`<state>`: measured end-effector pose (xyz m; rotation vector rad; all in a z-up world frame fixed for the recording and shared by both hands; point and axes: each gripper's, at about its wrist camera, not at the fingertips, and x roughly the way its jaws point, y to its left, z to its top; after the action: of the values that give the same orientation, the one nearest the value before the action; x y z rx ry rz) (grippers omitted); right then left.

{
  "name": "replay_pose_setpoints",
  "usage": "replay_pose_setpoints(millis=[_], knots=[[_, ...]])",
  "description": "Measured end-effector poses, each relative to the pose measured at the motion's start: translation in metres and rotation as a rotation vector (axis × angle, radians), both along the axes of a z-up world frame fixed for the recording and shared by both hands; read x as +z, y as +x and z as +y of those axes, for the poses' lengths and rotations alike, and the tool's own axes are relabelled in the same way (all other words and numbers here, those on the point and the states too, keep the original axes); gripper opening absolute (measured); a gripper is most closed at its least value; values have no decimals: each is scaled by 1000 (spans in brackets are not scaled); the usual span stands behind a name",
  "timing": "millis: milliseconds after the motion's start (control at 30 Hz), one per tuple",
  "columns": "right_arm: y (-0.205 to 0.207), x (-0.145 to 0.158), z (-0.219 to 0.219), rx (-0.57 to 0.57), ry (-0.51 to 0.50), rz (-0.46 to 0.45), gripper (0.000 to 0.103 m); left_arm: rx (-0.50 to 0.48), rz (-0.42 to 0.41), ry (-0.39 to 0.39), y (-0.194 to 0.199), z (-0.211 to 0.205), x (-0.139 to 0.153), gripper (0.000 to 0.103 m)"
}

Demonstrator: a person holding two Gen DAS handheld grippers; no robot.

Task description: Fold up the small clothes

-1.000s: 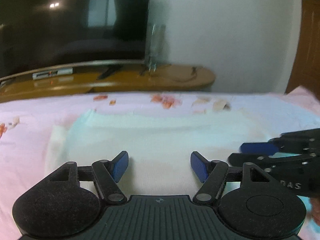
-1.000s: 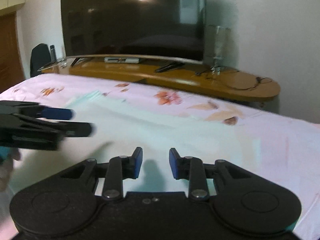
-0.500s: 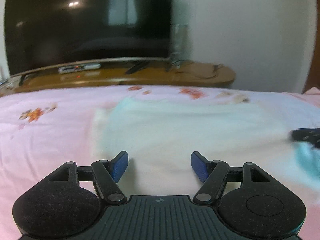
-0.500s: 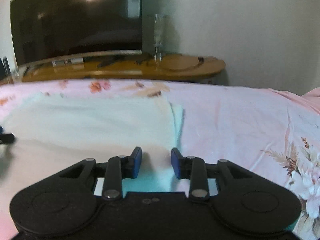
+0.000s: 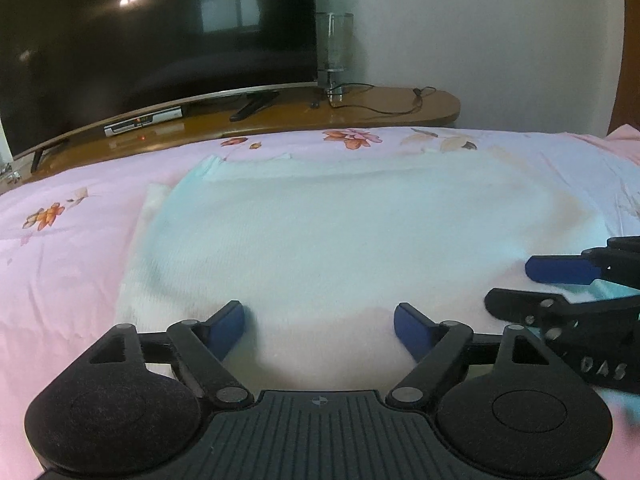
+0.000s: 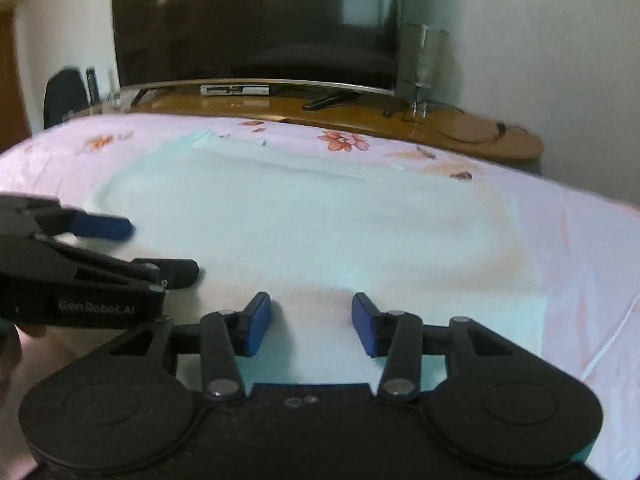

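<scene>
**A:** Your left claw (image 5: 319, 326) sits low in the middle of its own view, its blue pads spread wide, and they have just been opening further. Nothing is pinched between them; only the pale mint garment (image 5: 344, 236) lies under the gap.

**B:** And my right claw (image 6: 311, 322)?

**A:** Its pads are apart too, less widely, and have also just been opening. Nothing is clamped there either; the same cloth shows through the gap. In the left view your right claw comes in from the right edge, just beside the left one, and in the right view the left one enters from the left edge, with part of your hand (image 6: 10, 350) at the lower left.

**B:** Where is the garment?

**A:** Spread flat across the middle of both views on the pink flowered bedsheet (image 5: 60, 248), with a folded band along its far edge.

**B:** What lies beyond?

**A:** Past the bed's far edge runs a curved wooden desk (image 5: 424, 106). A dark television (image 5: 152, 44) fills the upper left, a silver set-top box (image 5: 143, 121) lies under it, and a clear glass stand (image 5: 334, 54) with a trailing cable (image 5: 384, 110) sits right of the screen. In the right view a dark chair back (image 6: 64, 96) shows at the left.
</scene>
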<state>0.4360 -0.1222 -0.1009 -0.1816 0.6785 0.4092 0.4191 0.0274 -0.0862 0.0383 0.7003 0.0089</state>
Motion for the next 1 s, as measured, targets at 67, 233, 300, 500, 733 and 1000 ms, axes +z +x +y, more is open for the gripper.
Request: replay_pose_setpoints(millis=[67, 233, 300, 500, 733, 1000], knots=[[1, 0, -4, -5, 22, 16, 43, -1, -1, 5, -1, 0, 0, 83], [-2, 3, -15, -18, 14, 22, 42, -4, 4, 10, -6, 7, 0, 84], [-5, 5, -28, -46, 15, 25, 42, 0, 9, 16, -10, 12, 0, 88], [-13, 2, -75, -109, 25, 27, 42, 48, 28, -7, -25, 46, -1, 97], [-27, 22, -63, -140, 134, 13, 43, 18, -22, -65, -39, 22, 27, 97], [-58, 1, -5, -40, 72, 51, 32, -8, 26, -51, -56, 3, 1, 96]])
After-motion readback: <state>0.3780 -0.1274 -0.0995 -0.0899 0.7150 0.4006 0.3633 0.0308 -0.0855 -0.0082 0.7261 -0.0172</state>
